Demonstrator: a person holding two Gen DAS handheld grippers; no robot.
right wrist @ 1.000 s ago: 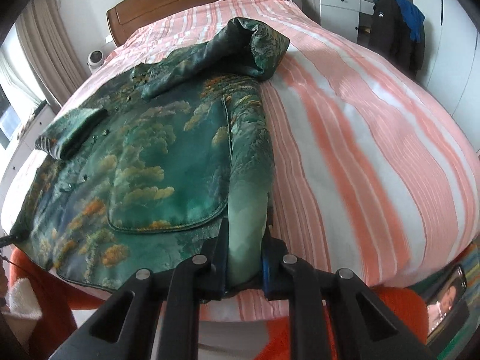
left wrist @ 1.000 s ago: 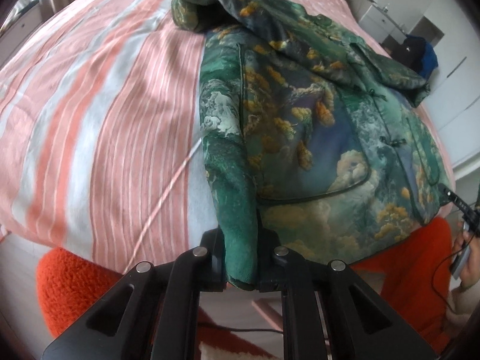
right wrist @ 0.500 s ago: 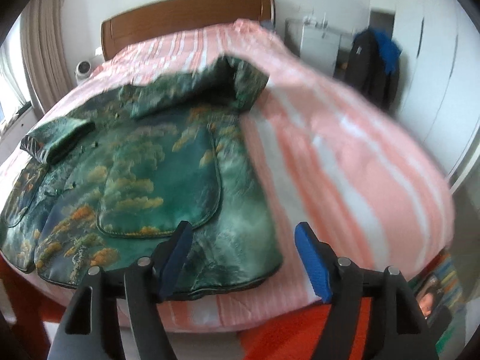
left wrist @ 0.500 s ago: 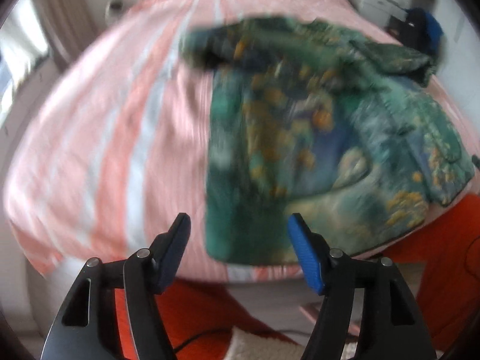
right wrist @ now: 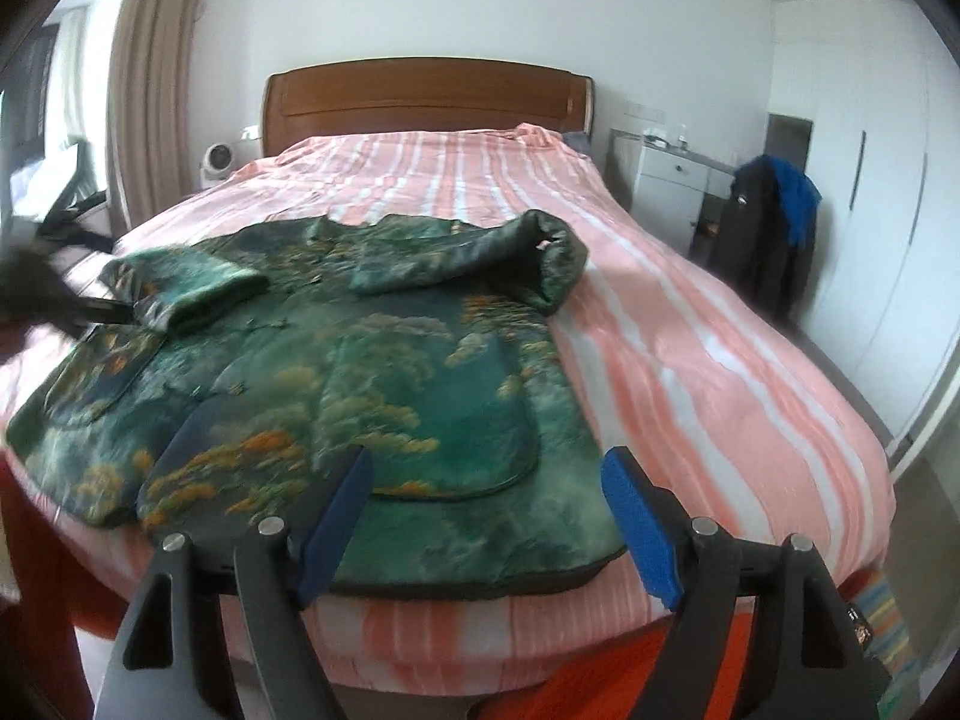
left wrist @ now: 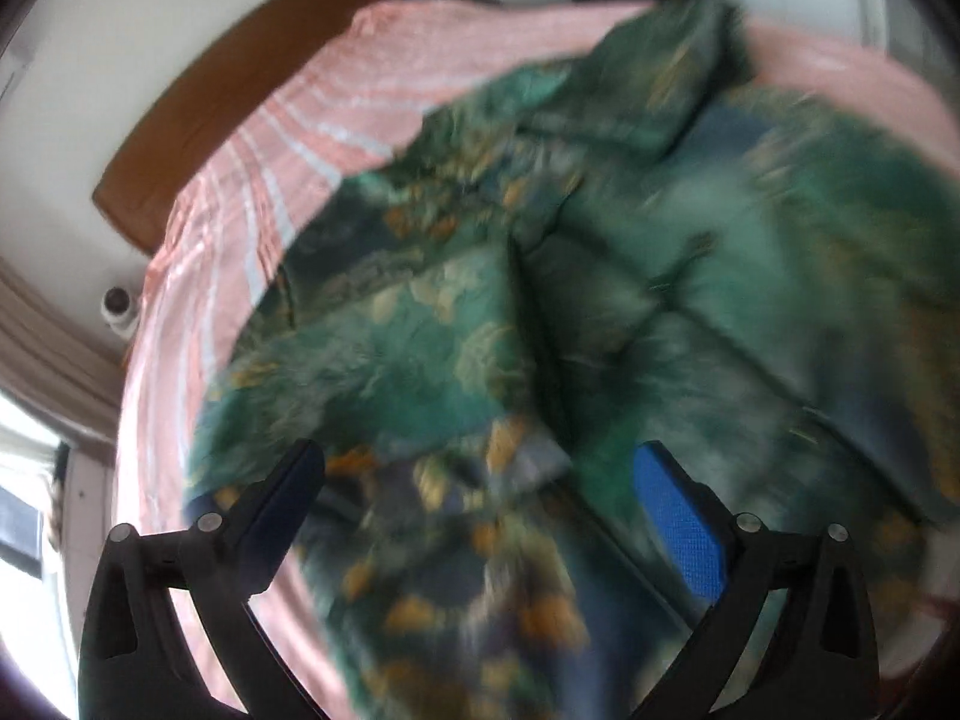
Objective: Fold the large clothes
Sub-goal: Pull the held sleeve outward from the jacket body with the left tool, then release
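A home bedroom is shown: a bed (right wrist: 690,324) with a wooden headboard (right wrist: 420,102) is covered in a pink striped quilt, a curtain (right wrist: 153,78) is hung at the window, and white wardrobes (right wrist: 876,210) are lined along the wall.

No legible text, labels or numbers anywhere.

White walls (right wrist: 420,0), wooden headboard (right wrist: 420,96), beige curtain (right wrist: 153,78), white wardrobe (right wrist: 870,210).
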